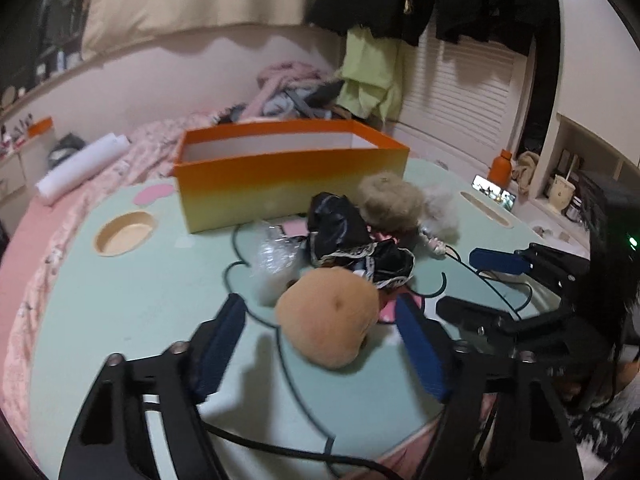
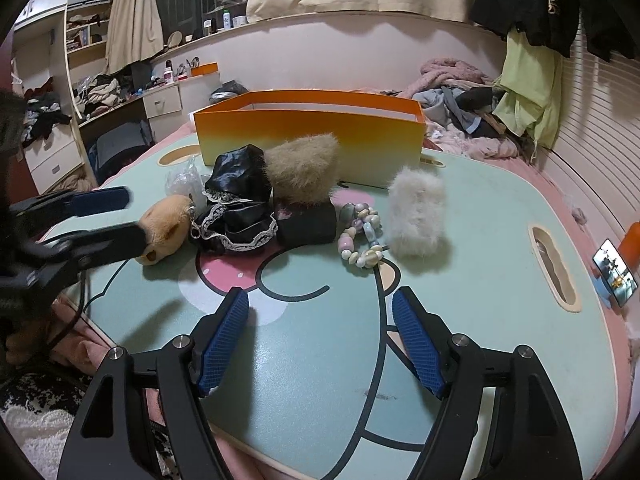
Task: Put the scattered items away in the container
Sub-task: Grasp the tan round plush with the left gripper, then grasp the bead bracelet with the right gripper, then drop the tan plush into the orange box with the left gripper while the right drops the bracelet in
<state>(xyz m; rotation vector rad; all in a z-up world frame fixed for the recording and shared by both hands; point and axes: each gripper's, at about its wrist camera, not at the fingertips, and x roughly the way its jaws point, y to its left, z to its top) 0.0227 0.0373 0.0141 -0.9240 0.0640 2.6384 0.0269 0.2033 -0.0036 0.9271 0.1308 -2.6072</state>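
Orange-to-yellow box [image 2: 308,136] on mint-green cartoon tabletop [image 2: 492,288].

Box fading from bright orange at rim to pale yellow at base, white inside. Tabletop printed with dark outlines, pink and white patches, cream-edged cutouts. Tan-orange plush toy [image 1: 328,316]; glossy black fabric with white lace trim [image 2: 236,216]; beige fur pouch [image 2: 302,168]; white fur pouch [image 2: 416,216]; pastel bead bracelet [image 2: 360,236] in pink, lilac, cream and grey-green; clear crinkled plastic bag [image 1: 276,252]. Blue textured pads [image 2: 224,344] on black gripper fingers. Pink floral bedding [image 1: 36,240] around.
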